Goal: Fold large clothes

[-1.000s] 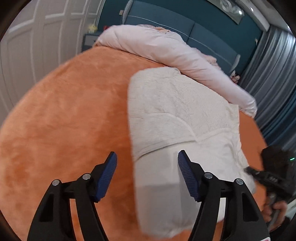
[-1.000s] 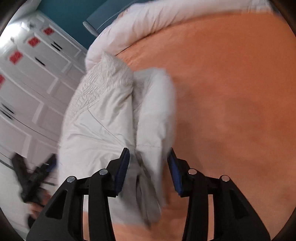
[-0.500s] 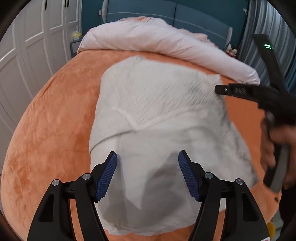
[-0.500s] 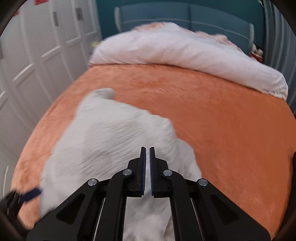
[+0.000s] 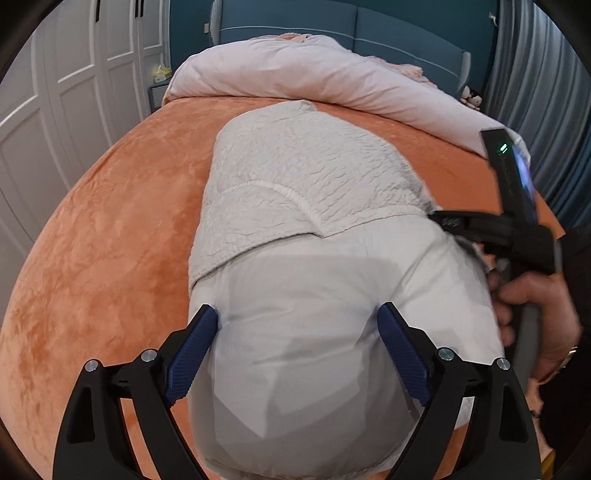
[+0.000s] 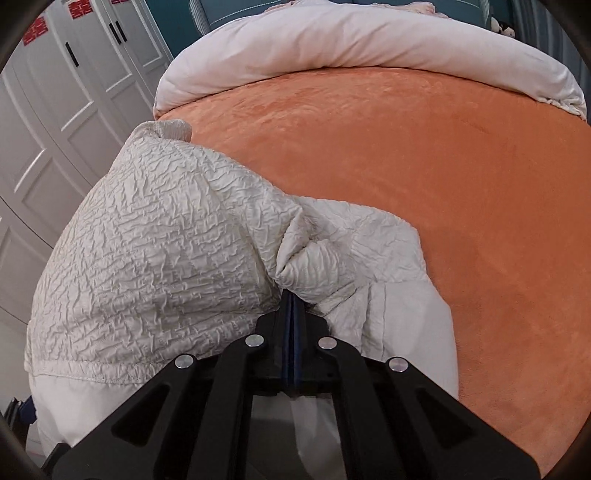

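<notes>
Jacket (image 5: 317, 280), cream and folded, lies on an orange bed (image 5: 110, 229); left gripper (image 5: 295, 328), jaws just widened, hangs spread over it, while right gripper (image 6: 291, 295) pinches its crinkled edge.

Your right hand-held gripper (image 6: 291, 306) has its black arms drawn together, the blue pads pressed flat against each other, pinching a fold of the cream-white crinkled quilted garment (image 6: 155, 258). The garment lies bunched on the left part of the orange plush bed cover (image 6: 424, 158), with smooth white lining (image 6: 413, 325) exposed just right of the pads. A pale pink rolled duvet (image 6: 351, 40) runs along the far edge of the bed. White panelled wardrobe doors (image 6: 55, 118) stand at left, bearing red stickers (image 6: 35, 29).
</notes>
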`<action>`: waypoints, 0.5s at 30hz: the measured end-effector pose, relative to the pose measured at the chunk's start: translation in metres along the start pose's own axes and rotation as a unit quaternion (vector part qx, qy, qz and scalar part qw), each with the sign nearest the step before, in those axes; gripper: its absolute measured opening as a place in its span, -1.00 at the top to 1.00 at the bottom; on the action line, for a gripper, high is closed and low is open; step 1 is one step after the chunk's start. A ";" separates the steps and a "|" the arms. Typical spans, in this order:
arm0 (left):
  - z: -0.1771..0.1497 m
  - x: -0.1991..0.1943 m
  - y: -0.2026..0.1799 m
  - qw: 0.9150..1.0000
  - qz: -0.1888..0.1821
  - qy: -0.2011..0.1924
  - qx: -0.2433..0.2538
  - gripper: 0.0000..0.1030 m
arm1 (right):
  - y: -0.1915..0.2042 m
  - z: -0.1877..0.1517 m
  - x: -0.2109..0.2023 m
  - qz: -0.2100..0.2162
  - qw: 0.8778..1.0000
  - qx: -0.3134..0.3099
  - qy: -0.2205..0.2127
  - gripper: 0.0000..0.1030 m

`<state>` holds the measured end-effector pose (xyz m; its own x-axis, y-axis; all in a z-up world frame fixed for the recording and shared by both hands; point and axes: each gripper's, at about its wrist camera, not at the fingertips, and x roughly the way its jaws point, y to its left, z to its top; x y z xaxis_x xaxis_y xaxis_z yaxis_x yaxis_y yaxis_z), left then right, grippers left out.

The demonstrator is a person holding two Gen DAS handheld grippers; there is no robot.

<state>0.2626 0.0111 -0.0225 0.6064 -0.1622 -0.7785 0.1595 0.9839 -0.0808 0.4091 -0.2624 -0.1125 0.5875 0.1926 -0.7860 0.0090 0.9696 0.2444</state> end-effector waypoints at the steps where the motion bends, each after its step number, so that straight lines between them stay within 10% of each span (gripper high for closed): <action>1: 0.001 -0.004 0.002 1.000 0.002 0.004 -0.004 -0.64 | 0.005 0.001 -0.016 -0.009 1.000 -0.003 0.003 1.00; 8: -0.015 -0.039 0.004 1.000 0.023 0.007 -0.012 -0.56 | 0.047 -0.073 -0.119 0.021 0.996 -0.088 -0.005 0.91; 15: -0.039 -0.034 0.000 0.998 0.040 0.038 -0.017 -0.59 | 0.039 -0.163 -0.076 -0.019 0.993 -0.076 0.090 0.97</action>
<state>0.2115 0.0195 -0.0204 0.5552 -0.0790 -0.8279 0.0861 0.9956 -0.0373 0.2332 -0.2147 -0.1356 0.4342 0.1665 -0.8853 -0.1030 0.9855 0.1348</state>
